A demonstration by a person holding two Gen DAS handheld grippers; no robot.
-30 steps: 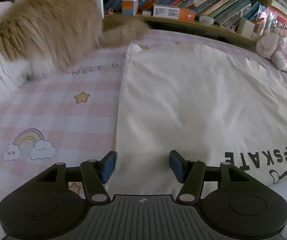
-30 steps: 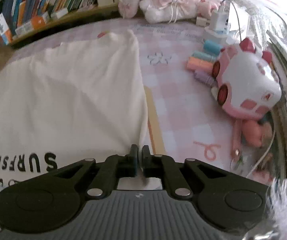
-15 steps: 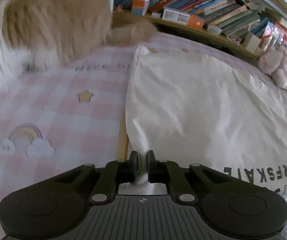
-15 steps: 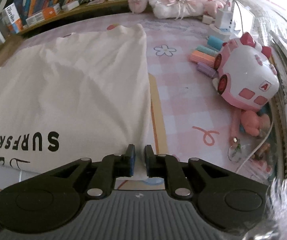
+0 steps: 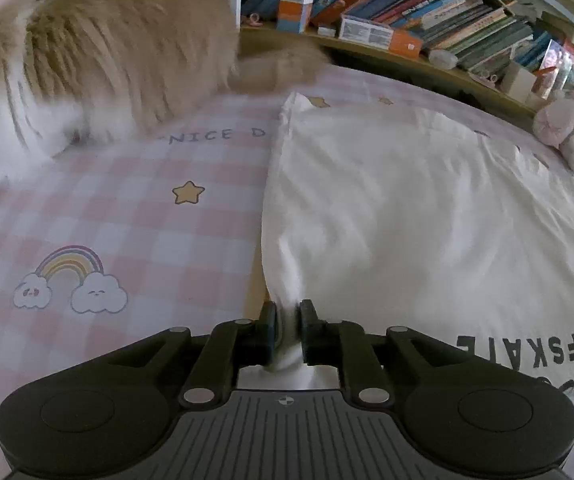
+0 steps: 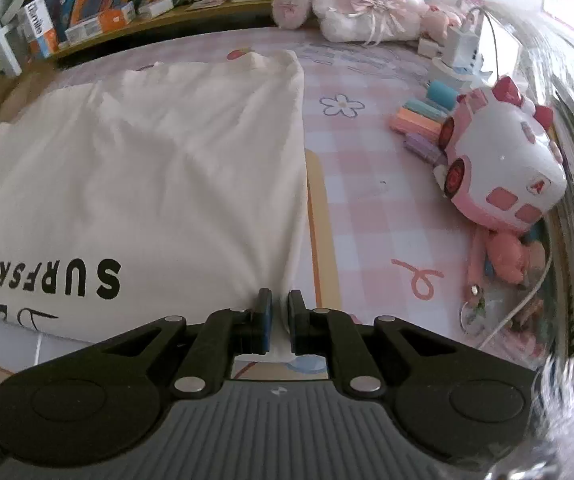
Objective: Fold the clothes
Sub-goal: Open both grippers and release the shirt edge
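While the cream T-shirt (image 5: 407,208) lies spread across the pink checked bedcover (image 5: 127,216), the left gripper (image 5: 285,326) sits low at its near left corner, jaws drawn narrow on a pinch of the fabric. At the near right corner the right gripper (image 6: 278,318) is likewise closed on the shirt's edge, level with the cover. A second ago the left jaws stood wide and empty over that corner; they have since closed on it. The right gripper has kept its hold throughout. Beyond the shirt's far left corner a fluffy cat (image 5: 99,56) remains on the cover, and a pink toy car (image 6: 503,168) sits to the right.
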